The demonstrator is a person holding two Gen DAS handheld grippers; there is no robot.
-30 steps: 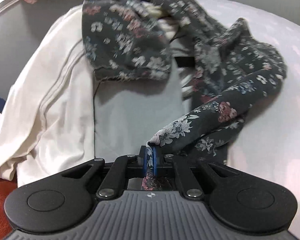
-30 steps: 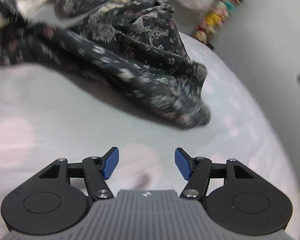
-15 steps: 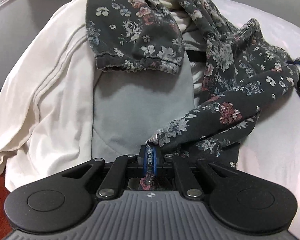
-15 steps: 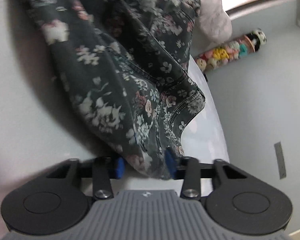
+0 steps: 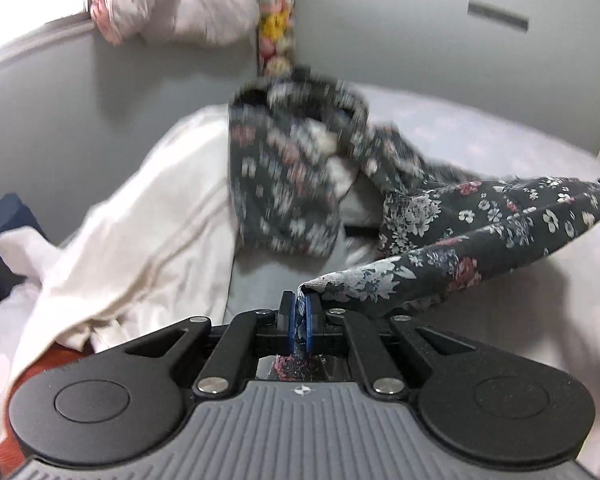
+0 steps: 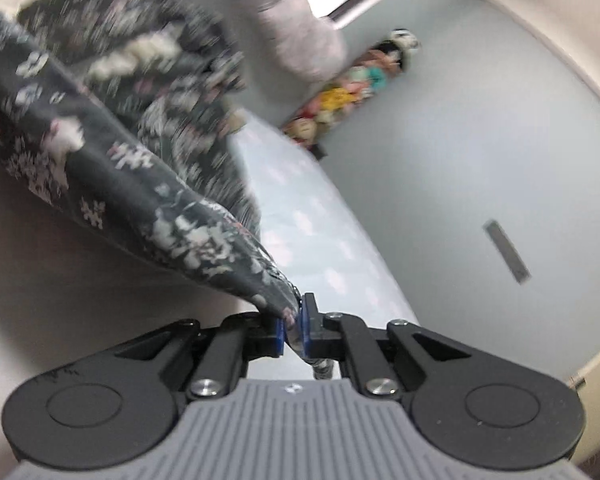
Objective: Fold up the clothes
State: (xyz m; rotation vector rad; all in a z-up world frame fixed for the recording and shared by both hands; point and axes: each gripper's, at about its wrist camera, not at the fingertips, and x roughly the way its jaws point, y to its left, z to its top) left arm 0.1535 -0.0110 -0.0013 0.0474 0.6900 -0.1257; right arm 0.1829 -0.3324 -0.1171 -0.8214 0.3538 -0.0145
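your left gripper point(image 5: 299, 312) has its jaws pinching one edge of the floral garment point(image 5: 480, 232). your right gripper point(image 6: 294, 322) has its jaws clamped on another edge of it. garment hangs stretched between them above the bed point(image 5: 500, 128), rest bunched on the cream cloth point(image 5: 148, 232). far part is blurred.

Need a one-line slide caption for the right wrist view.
Right gripper shut on a corner of the floral garment, which stretches taut up and left above the bed.
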